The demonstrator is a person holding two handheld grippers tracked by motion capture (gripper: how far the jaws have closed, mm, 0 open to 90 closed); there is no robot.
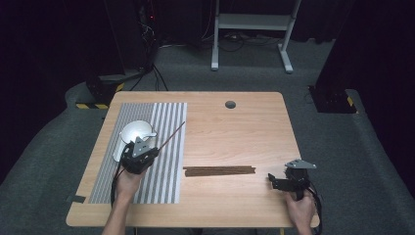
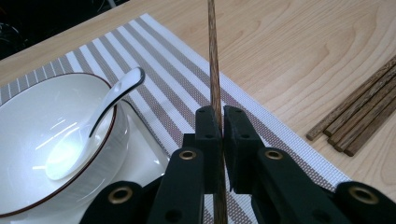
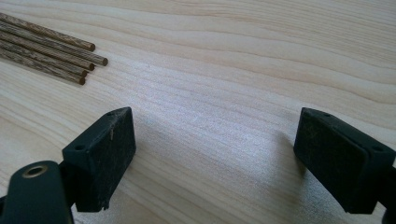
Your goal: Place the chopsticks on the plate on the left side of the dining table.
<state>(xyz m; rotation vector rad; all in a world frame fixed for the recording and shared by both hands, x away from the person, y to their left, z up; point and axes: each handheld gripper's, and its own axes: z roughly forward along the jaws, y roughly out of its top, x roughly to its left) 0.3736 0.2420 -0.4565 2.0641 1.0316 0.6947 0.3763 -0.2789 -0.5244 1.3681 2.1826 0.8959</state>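
Left tool: your left tool is clamped on a single dark wooden chopstick, its jaws pressed against the stick from both sides; in the high view the tool sits over the striped placemat, with the chopstick slanting up and away toward the mat's far right corner.
Right tool: your right tool rests with its jaws wide apart over bare wood; in the high view it sits near the counter's near right edge, held in your right hand.
Chopstick bundle: the remaining chopsticks lie side by side on the counter, just right of the placemat and between your two tools; their ends show ahead of the right tool, to its left.
Bowl: a white bowl with a dark rim sits on the placemat beside the left tool.
Spoon: a white ceramic spoon lies in the bowl, its handle resting on the rim.
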